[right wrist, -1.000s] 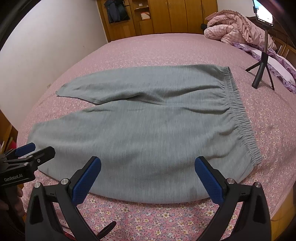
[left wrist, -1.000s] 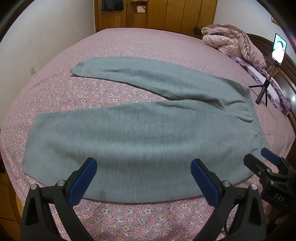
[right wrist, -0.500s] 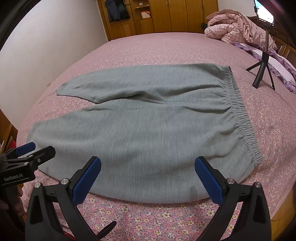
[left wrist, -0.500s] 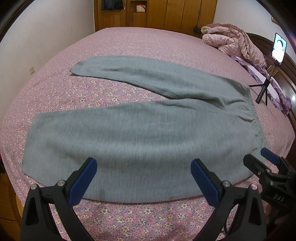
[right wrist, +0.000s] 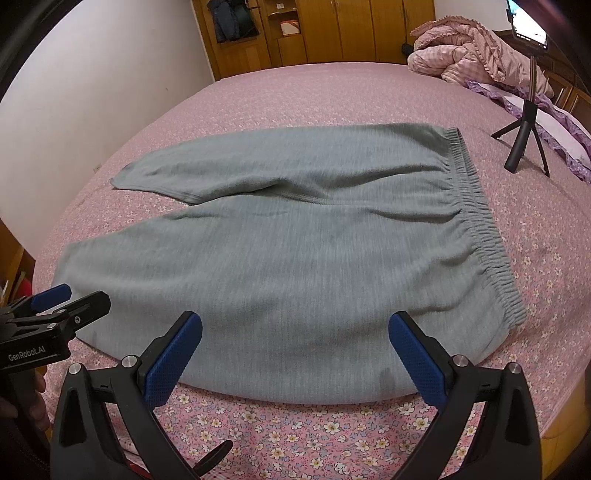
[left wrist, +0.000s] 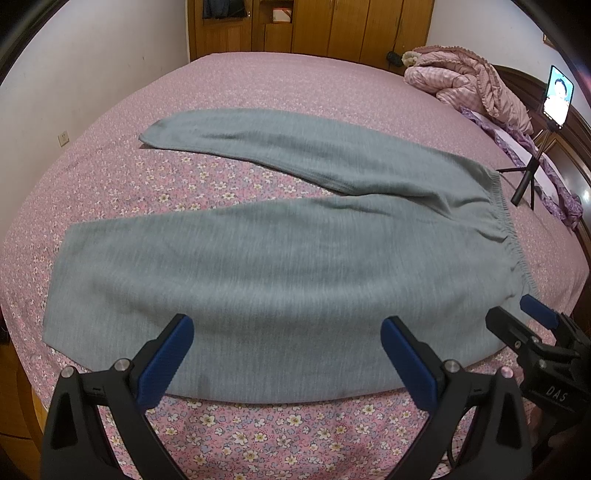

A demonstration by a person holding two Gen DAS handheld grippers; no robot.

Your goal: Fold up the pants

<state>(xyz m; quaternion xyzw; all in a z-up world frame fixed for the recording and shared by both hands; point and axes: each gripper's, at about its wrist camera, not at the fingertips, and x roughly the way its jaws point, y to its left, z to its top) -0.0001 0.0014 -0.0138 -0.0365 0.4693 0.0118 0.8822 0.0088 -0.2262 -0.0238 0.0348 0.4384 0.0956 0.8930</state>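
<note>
Grey pants point(left wrist: 280, 254) lie flat on the pink floral bed point(left wrist: 122, 184), legs spread apart toward the left, elastic waistband point(left wrist: 506, 221) at the right. My left gripper point(left wrist: 286, 354) is open over the near leg's front edge, holding nothing. In the right wrist view the same pants point(right wrist: 314, 251) fill the middle, waistband point(right wrist: 480, 229) at right. My right gripper point(right wrist: 295, 354) is open just above the near hem by the waist end. Each gripper shows at the edge of the other's view: the right gripper point(left wrist: 535, 325), the left gripper point(right wrist: 55, 306).
A crumpled pink quilt point(left wrist: 465, 85) lies at the far right of the bed. A phone on a small black tripod point(right wrist: 524, 144) stands on the bed right of the waistband. Wooden wardrobes point(left wrist: 303, 26) line the back wall. The near bed edge is just below the grippers.
Both grippers have shifted only slightly; the pants look a little lower and nearer in both views. Nothing was gripped or released.
</note>
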